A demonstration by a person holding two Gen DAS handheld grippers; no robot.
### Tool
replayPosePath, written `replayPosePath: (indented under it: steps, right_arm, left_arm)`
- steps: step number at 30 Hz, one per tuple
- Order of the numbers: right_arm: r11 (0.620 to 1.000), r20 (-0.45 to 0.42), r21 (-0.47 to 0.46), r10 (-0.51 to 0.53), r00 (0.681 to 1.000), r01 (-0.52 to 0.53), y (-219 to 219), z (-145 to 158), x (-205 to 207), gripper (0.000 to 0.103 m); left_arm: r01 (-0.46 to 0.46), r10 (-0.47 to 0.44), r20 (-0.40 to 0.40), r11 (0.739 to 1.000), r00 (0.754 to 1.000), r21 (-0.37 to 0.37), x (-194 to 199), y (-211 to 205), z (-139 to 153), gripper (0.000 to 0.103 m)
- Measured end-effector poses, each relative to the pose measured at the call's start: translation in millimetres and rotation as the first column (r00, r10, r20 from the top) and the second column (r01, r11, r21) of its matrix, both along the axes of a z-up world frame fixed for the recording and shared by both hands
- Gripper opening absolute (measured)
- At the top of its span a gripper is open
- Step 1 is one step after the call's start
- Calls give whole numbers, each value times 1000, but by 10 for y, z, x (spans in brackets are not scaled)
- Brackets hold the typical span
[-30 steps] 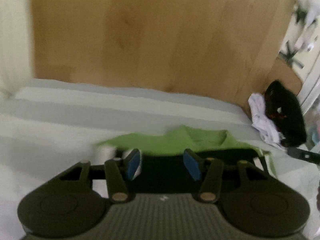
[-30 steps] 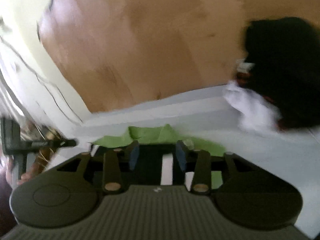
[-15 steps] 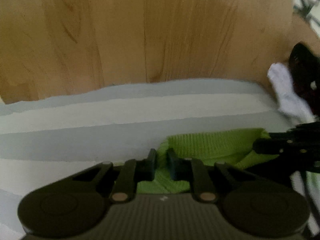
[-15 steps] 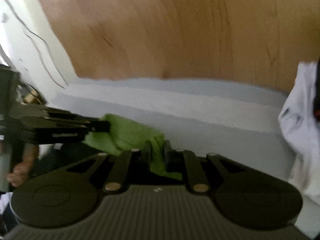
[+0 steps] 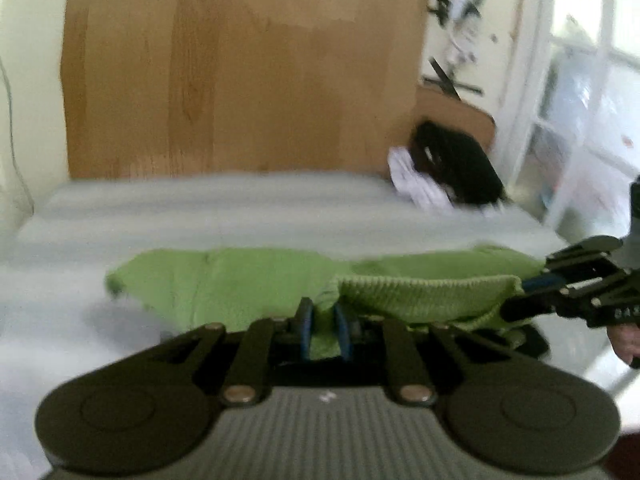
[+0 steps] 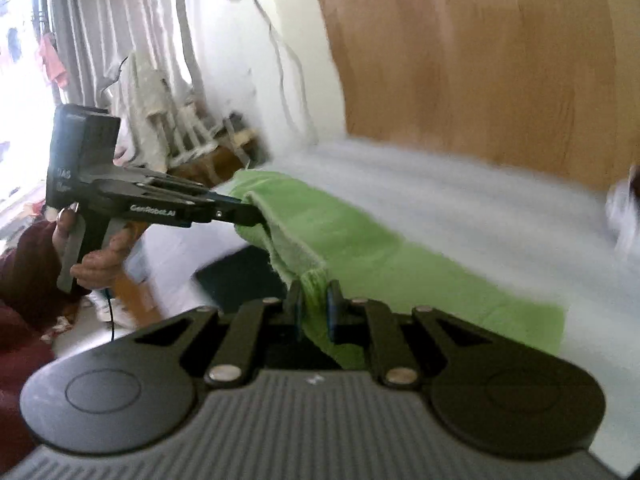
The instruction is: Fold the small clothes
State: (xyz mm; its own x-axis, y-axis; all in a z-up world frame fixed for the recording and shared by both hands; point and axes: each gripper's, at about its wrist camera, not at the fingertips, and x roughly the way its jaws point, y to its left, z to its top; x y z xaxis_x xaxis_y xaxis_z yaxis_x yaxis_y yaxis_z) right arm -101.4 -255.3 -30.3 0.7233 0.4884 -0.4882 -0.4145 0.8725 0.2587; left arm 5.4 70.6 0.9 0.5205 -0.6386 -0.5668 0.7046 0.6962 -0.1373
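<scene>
Green knit garment (image 5: 248, 280) now pinched at its near hem by both claws, left claw (image 5: 322, 330) and right claw (image 6: 314, 312), each newly clamped; hem lifted taut over striped bed (image 5: 200, 208), ready to fold.

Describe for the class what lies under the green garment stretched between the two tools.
The green garment rests on a pale striped bed cover. Below its lifted near edge sits something dark, too blurred to identify. Whatever lies beneath the flat part is covered.
</scene>
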Motion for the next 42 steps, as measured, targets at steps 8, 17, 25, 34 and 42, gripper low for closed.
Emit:
replayPosePath:
  steps: [8,17,25,34,42]
  right_arm:
    - [972,-132,204,-94,987,120,-152,-325,-204,37]
    - [929,9,219,-309,951,300,-265,27,-118,41]
    - [823,-157,184,-515,842,538,-830,-555,-149,0]
    - [682,-264,436,-528,807,588,-1197,-576,-833,60]
    - [646,-371,513,-428,824,566,-1056,-829,-499,60]
  left_arm:
    - [-8,15,-145,999,989,49,-219,154,-443,34]
    - [-89,82,-55,987,995,-133,276,295,57,47]
    - [-209,212,-20,975,977,77,781,-289,-514,24]
    - [-119,102,-143,986,985,-116,473,-109,-194,24]
    - [96,-114,-228,992,967,-87,331,-553,-501,21]
